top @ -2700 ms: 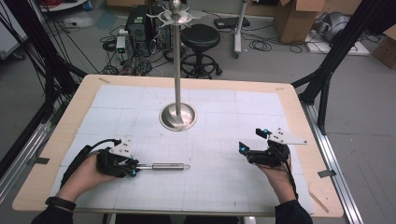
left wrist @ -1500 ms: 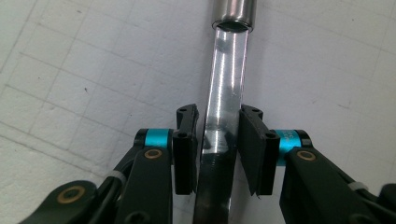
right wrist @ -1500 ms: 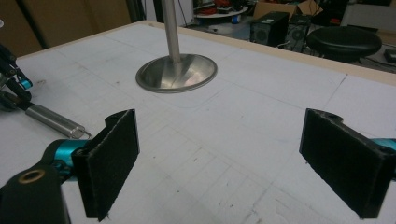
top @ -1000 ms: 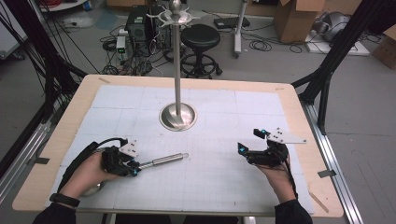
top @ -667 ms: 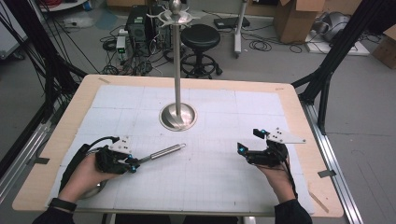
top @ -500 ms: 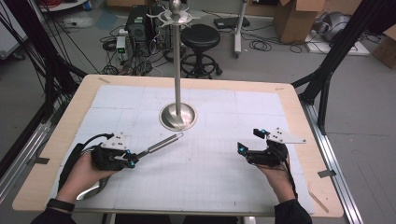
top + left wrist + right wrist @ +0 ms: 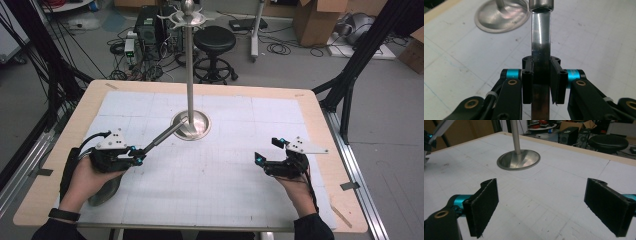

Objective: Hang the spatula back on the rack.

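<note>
A metal rod [image 7: 165,136], clamped in the left hand-held gripper [image 7: 134,154], has been swung from flat on the desk [image 7: 240,175] up toward the stand [image 7: 190,120], seemingly for assembly, while the right hand-held gripper [image 7: 267,152] is held wide open and empty.

A wooden table [image 7: 85,117] carries a white gridded mat [image 7: 225,175]; a steel stand's round base [image 7: 200,122] sits on the mat's far middle.

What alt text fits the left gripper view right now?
The left gripper is shut on a metal rod that runs straight up the view. Past it, the stand's round base sits on the white mat.
</note>
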The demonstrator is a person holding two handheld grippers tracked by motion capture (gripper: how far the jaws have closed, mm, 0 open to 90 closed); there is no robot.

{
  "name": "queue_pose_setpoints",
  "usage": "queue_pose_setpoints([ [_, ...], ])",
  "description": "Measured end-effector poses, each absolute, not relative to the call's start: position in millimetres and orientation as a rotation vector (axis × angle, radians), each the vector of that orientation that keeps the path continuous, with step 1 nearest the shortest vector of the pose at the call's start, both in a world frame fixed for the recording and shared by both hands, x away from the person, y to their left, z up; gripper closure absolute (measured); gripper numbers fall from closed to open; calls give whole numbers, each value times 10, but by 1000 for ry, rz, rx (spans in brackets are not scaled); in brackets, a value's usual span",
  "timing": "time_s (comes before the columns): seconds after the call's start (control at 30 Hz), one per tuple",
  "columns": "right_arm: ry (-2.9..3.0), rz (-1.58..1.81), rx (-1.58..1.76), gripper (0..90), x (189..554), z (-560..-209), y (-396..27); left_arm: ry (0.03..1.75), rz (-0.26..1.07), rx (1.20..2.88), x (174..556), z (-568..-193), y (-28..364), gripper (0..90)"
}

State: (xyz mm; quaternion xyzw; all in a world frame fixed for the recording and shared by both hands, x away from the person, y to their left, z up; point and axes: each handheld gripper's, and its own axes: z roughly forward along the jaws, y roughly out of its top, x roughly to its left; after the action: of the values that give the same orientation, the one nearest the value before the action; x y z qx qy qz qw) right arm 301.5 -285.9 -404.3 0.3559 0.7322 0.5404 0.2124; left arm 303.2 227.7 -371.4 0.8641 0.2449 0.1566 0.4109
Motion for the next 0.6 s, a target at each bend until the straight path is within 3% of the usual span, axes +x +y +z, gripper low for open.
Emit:
queue_pose_setpoints([
  [0.6, 2021, 1512, 992, 126, 3008, -4032, -2873, 661, 602, 1891, 3118, -3163, 2290, 749],
])
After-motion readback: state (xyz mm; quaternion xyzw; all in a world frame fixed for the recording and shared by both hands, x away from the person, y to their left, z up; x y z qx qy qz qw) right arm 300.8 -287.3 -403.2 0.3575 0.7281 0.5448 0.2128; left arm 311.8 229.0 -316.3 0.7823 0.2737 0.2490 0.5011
